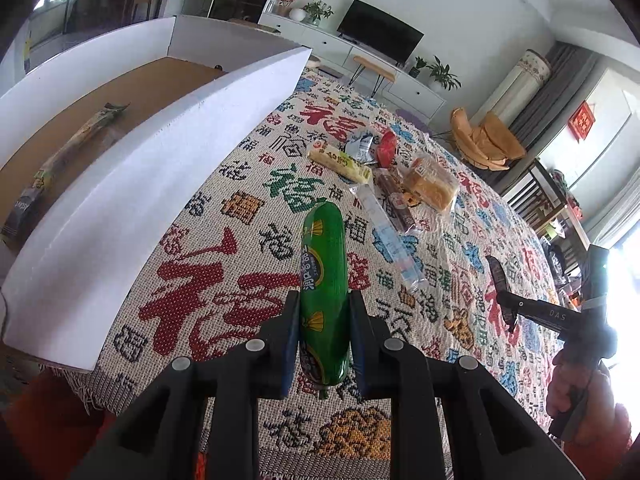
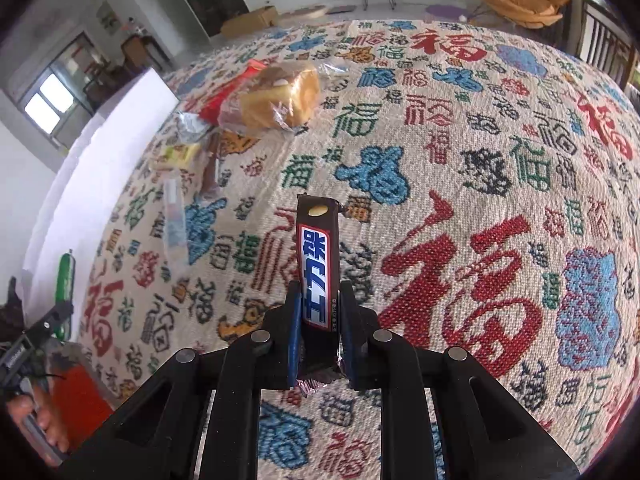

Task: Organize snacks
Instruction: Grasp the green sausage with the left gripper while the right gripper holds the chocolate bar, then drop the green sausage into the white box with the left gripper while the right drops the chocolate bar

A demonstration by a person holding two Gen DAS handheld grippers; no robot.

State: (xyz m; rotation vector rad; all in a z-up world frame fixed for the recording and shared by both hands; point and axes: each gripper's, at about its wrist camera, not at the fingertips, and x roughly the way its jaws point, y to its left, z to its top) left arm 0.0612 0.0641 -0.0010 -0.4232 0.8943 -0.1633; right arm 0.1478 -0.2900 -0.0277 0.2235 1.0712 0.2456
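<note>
My left gripper (image 1: 324,300) is shut on a green sausage stick (image 1: 323,264), held above the patterned cloth beside the white cardboard box (image 1: 160,168). One long dark snack packet (image 1: 68,152) lies inside that box. My right gripper (image 2: 319,292) is shut on a brown chocolate bar (image 2: 318,256) with a blue and white label, lifted over the cloth. In the left wrist view the right gripper (image 1: 505,300) shows at the right edge with the bar (image 1: 498,276) in it. The green stick (image 2: 66,276) and left gripper (image 2: 60,308) appear at the left edge of the right wrist view.
A heap of snacks lies farther along the cloth: a wrapped bread loaf (image 1: 432,184), a yellow packet (image 1: 340,160), a red packet (image 1: 387,147), a clear long packet (image 1: 384,232) and a brown bar (image 1: 396,200). The box's white wall (image 2: 100,168) runs along the left. A hand (image 1: 580,392) holds the right tool.
</note>
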